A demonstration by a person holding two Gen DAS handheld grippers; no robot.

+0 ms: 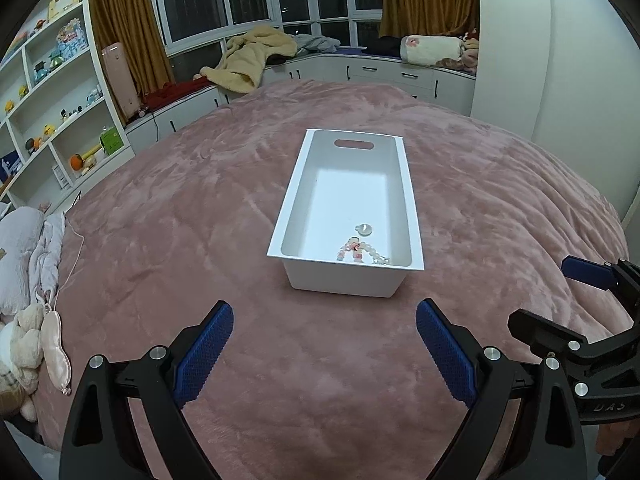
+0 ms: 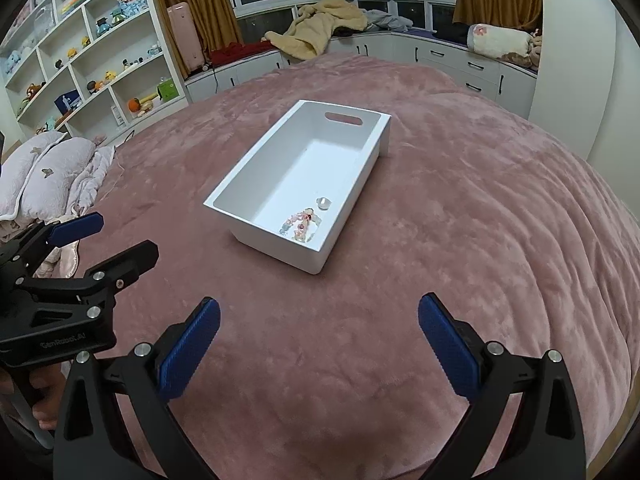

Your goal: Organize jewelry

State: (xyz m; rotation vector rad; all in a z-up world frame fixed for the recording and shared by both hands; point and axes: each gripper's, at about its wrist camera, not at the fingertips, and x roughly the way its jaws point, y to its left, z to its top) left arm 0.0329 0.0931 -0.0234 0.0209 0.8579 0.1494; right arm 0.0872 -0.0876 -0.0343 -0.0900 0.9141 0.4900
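A white plastic bin [image 1: 296,184] with a handle slot stands on the pink bedspread [image 1: 200,208]; it also shows in the right wrist view [image 2: 248,178]. Inside, near its front end, lie a pink bead bracelet [image 1: 354,250] [image 2: 298,222] and a small pale ring-like piece [image 1: 364,229] [image 2: 324,202]. My left gripper [image 1: 324,348] is open and empty, hovering over the bedspread just in front of the bin. My right gripper [image 2: 319,342] is open and empty, also short of the bin. Each gripper shows at the edge of the other's view.
The bedspread [image 2: 460,220] surrounds the bin. Pillows [image 2: 44,176] and soft toys [image 1: 20,344] lie at the bed's left edge. White shelves [image 1: 52,92] stand left, and a window seat with blankets [image 1: 256,56] lies behind the bed.
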